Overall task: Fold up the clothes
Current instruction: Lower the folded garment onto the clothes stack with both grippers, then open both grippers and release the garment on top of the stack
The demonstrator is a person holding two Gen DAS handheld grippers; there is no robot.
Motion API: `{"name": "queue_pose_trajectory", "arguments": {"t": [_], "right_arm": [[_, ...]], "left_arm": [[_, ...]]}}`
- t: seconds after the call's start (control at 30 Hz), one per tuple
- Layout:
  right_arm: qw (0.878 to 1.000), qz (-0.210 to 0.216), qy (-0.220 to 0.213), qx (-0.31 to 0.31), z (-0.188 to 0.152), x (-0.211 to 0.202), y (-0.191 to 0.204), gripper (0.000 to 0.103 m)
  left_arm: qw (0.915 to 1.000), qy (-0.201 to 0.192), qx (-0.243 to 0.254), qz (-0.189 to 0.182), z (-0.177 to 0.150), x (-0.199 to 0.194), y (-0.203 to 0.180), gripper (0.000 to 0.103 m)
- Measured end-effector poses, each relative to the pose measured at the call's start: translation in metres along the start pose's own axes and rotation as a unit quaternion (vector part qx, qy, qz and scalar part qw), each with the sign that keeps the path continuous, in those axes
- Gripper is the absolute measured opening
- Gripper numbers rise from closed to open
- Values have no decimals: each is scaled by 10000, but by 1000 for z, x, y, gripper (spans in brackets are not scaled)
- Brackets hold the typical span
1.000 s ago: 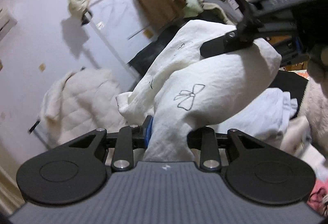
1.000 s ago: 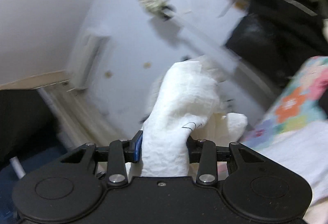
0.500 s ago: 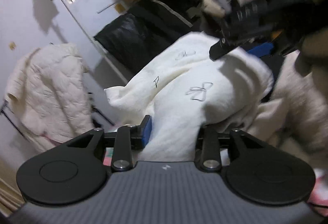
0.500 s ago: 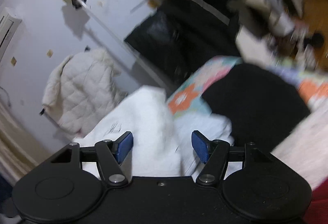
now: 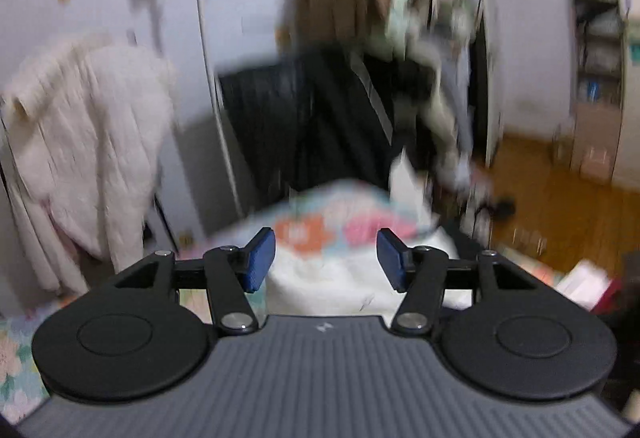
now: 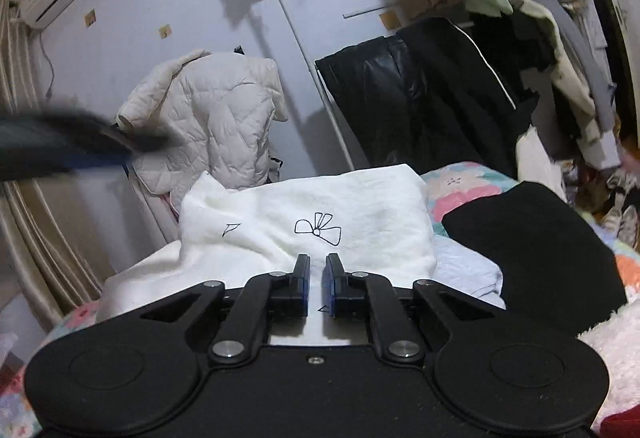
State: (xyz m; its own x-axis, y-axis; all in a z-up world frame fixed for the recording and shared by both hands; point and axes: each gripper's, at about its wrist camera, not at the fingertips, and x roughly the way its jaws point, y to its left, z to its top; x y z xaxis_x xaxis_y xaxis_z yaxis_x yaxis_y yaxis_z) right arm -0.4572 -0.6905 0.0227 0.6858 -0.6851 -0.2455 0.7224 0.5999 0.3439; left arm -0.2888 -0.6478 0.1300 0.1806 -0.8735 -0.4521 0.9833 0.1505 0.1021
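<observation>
A white garment [image 6: 340, 213] with black bow drawings lies folded on the bed, on top of other white cloth. My right gripper [image 6: 317, 284] hovers low over its near edge, jaws shut to a narrow slit; no cloth is visibly pinched. In the blurred left wrist view my left gripper [image 5: 326, 262] is open with nothing between its blue pads [image 5: 260, 258], and the white garment [image 5: 332, 282] lies below it. The left gripper [image 6: 132, 147] shows as a dark blur at the left edge of the right wrist view.
A black garment [image 6: 532, 250] and a pale blue cloth [image 6: 468, 270] lie right of the white one on the floral bedspread [image 6: 460, 185]. A cream quilted jacket [image 6: 208, 117] and a rack of dark clothes [image 6: 420, 89] stand behind the bed. Wooden floor [image 5: 560, 189] lies far right.
Both grippers held the white garment up a second ago. Both let go; it now lies on the bed. The left gripper opened and swung away; the right opened, then shut.
</observation>
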Motion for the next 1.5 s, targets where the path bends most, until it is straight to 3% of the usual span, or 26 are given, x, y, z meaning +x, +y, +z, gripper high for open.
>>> {"name": "queue_pose_trajectory", "arguments": {"t": [0.03, 0.1, 0.23, 0.37, 0.5, 0.53, 0.67, 0.73, 0.93, 1.03, 1.1, 1.23, 1.33, 1.4, 1.5], "right_arm": [[10000, -8, 21, -12, 1, -1, -2, 16], [9999, -15, 132, -11, -2, -6, -11, 22], [9989, 134, 408, 171, -8, -9, -18, 24], [9985, 24, 535, -124, -11, -5, -3, 24], [9979, -161, 396, -477, -11, -17, 12, 29], [9979, -199, 349, -510, -10, -20, 13, 35], [9988, -252, 344, -251, -13, -20, 1, 38], [9991, -168, 395, -58, -15, -17, -6, 38], [9978, -236, 607, -146, -24, 1, -4, 38], [9981, -171, 577, -142, -20, -7, 3, 39], [9976, -256, 621, -156, -15, -21, 9, 46], [9923, -861, 861, -223, -7, -48, 21, 85], [9879, -1168, 999, -205, -5, -65, 28, 88], [9881, -1156, 988, -234, -5, -74, 34, 88], [9862, -1230, 1040, -375, -7, -84, 45, 88]], "left_arm": [[9992, 370, -50, 127, -6, 23, 4, 44], [9956, 872, -186, 295, -28, 59, 11, 43], [9944, 762, -462, 575, -55, 83, 23, 45], [9931, 787, -435, 746, -58, 95, 33, 47], [9959, 534, -414, 598, -48, 71, 36, 46], [9966, 455, -414, 548, -45, 63, 37, 45], [9986, 169, -329, 386, -42, 33, 32, 49], [9986, 209, -227, 426, -50, 32, 26, 49], [9930, 397, -1049, 368, -78, 57, 43, 51], [9927, 387, -1067, 419, -73, 41, 47, 51], [9929, 349, -1073, 386, -69, 18, 48, 52], [9940, 52, -1006, 433, -64, -45, 45, 74], [9893, -503, -1059, 867, -68, -95, 37, 103], [9846, -832, -1012, 1159, -72, -119, 30, 103], [9834, -791, -986, 1303, -76, -138, 21, 103]]}}
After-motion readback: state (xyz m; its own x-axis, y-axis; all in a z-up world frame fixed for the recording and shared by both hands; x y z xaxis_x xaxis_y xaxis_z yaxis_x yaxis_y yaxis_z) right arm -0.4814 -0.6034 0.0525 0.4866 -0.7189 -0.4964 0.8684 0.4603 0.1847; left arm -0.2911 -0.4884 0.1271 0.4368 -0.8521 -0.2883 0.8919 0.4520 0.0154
